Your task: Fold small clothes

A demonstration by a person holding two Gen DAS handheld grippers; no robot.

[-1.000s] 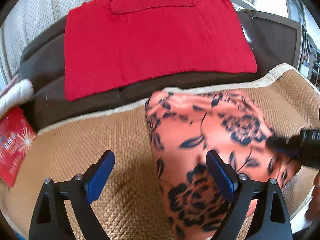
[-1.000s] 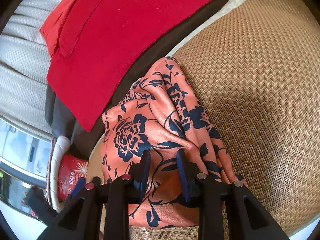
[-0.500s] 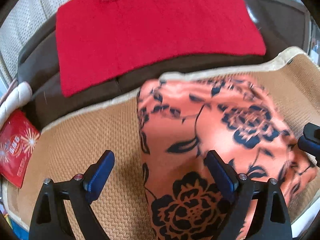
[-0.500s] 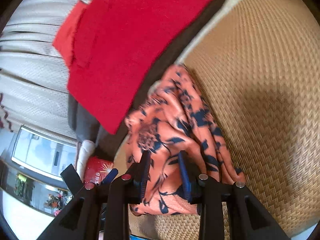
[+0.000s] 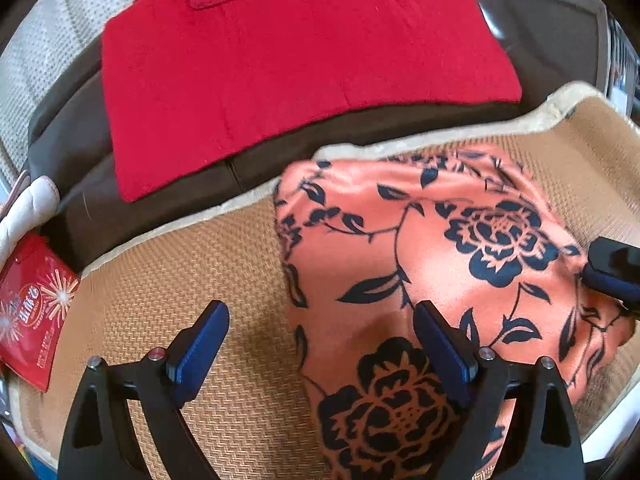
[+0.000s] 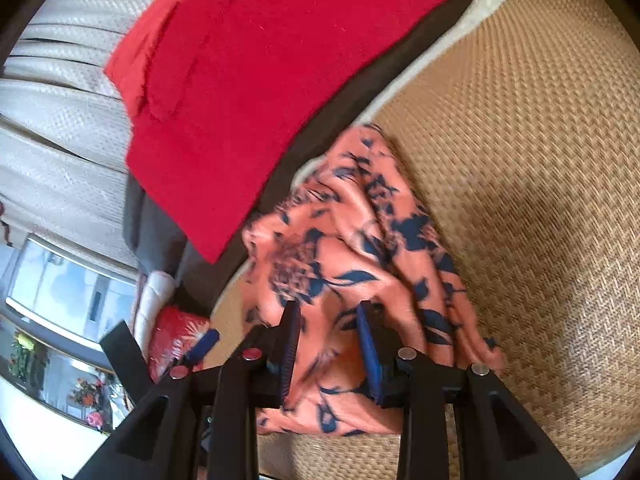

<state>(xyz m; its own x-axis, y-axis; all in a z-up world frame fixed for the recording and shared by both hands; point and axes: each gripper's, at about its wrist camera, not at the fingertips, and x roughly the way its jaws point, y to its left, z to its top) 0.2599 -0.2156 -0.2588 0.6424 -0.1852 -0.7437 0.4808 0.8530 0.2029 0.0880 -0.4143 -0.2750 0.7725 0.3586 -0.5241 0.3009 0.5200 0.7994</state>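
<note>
The left gripper [image 5: 320, 344] stands wide open above the woven mat [image 5: 168, 280], holding nothing, one finger over the orange floral garment [image 5: 420, 248] that lies bunched on the mat. The right gripper [image 6: 328, 336] stands narrow, pinching a fold of that garment. The thin, slippery-looking cloth may slide from this pinch, or drag into fresh creases if the free left edge is not secured.

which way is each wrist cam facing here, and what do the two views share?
Left wrist: on the left gripper, angled down at the woven mat and floral cloth; its fingers stand apart, and the right gripper shows at the edge.
Right wrist: on the right gripper, angled down, closed on the floral cloth.
Shared: the floral cloth, mat, red blanket and red packet.
</note>
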